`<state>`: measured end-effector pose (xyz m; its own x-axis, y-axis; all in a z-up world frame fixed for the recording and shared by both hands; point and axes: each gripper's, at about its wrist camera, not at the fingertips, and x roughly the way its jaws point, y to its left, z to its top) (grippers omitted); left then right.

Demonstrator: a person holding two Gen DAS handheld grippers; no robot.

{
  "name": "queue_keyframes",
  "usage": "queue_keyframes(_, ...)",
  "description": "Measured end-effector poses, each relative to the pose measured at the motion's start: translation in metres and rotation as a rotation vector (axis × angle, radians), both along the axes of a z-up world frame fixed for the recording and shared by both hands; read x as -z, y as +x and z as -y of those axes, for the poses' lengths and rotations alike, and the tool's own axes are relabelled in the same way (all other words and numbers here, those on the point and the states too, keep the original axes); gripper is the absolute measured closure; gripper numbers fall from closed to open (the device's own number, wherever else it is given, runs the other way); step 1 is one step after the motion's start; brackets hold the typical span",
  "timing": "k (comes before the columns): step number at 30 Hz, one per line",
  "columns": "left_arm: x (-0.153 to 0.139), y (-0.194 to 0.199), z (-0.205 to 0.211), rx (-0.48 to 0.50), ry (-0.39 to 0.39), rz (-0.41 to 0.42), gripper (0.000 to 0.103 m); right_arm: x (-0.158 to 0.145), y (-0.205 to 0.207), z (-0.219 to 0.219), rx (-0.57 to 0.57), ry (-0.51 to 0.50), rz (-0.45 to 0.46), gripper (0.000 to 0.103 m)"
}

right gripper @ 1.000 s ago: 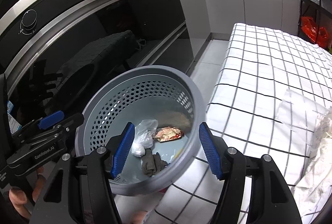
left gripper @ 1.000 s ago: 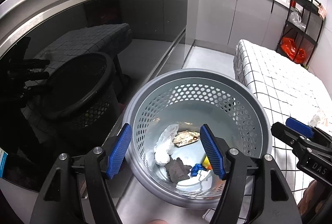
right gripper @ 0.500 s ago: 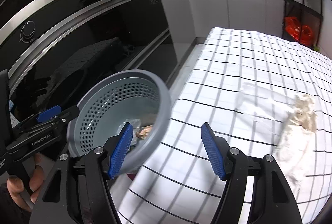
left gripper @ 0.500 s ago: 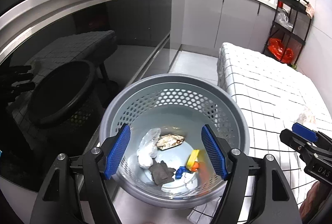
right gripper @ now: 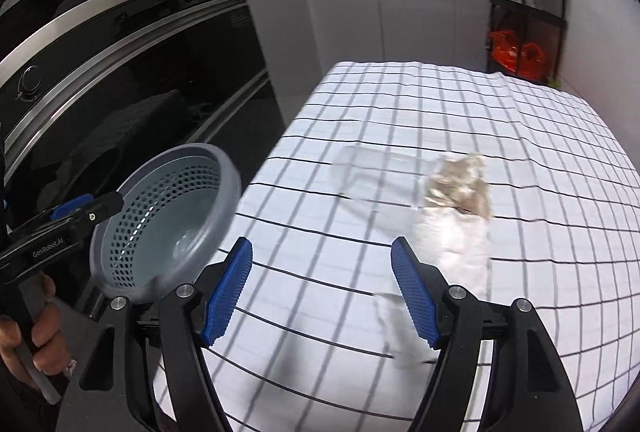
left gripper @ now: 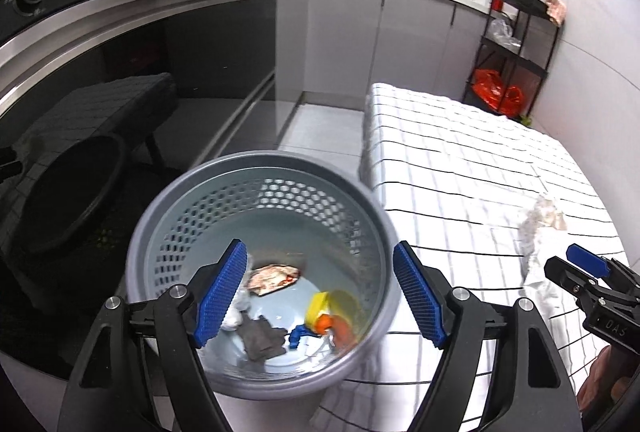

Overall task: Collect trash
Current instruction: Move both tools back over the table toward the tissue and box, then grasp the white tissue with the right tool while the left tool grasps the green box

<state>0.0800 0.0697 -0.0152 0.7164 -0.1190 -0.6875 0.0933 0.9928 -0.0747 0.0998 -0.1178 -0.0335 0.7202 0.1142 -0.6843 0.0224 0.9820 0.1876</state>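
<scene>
A grey perforated bin (left gripper: 256,200) sits beside the table, holding a snack wrapper (left gripper: 274,276), a yellow-orange piece (left gripper: 332,312), a grey rag (left gripper: 262,336) and white plastic. My left gripper (left gripper: 320,296) is open and empty above the bin. The bin also shows at the left of the right wrist view (right gripper: 168,216). My right gripper (right gripper: 320,292) is open and empty over the checked tablecloth (right gripper: 400,120). Crumpled white paper with a brownish top (right gripper: 460,208) and a clear plastic piece (right gripper: 368,172) lie ahead of it.
A dark glass oven front (left gripper: 120,80) and grey cabinets (left gripper: 400,32) line the left and back. A black shelf rack (right gripper: 524,4) with red bags stands at the far right. The table edge (left gripper: 366,152) runs next to the bin.
My right gripper has swung right, away from the bin and out over the table toward the crumpled paper. My left gripper has pulled back a little from the bin.
</scene>
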Motion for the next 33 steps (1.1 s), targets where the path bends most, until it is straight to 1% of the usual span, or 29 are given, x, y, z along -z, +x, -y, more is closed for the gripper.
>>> queue_keyframes(6, 0.000, 0.000, 0.025, 0.051, -0.019, 0.000, 0.026, 0.003, -0.012, 0.036, 0.077, 0.009, -0.014, 0.034)
queue_keyframes(12, 0.001, 0.001, 0.050, 0.100, -0.022, -0.001, 0.025, 0.011, -0.016, 0.057, 0.113, 0.014, -0.041, 0.033)
queue_keyframes(18, 0.002, 0.001, 0.071, 0.133, -0.004, 0.003, 0.024, 0.023, -0.011, 0.060, 0.119, 0.012, -0.080, 0.033)
queue_keyframes(26, 0.007, 0.002, 0.084, 0.155, 0.015, -0.005, 0.024, 0.038, 0.002, 0.056, 0.112, 0.011, -0.123, 0.033)
queue_keyframes(31, 0.008, 0.003, 0.084, 0.157, 0.018, -0.010, 0.024, 0.044, 0.008, 0.049, 0.115, -0.035, -0.137, 0.033)
queue_keyframes(32, 0.008, 0.003, 0.084, 0.157, 0.018, -0.010, 0.024, 0.044, 0.008, 0.049, 0.117, -0.045, -0.136, 0.034)
queue_keyframes(33, 0.008, 0.003, 0.084, 0.157, 0.018, -0.010, 0.024, 0.045, 0.008, 0.048, 0.115, -0.055, -0.137, 0.043)
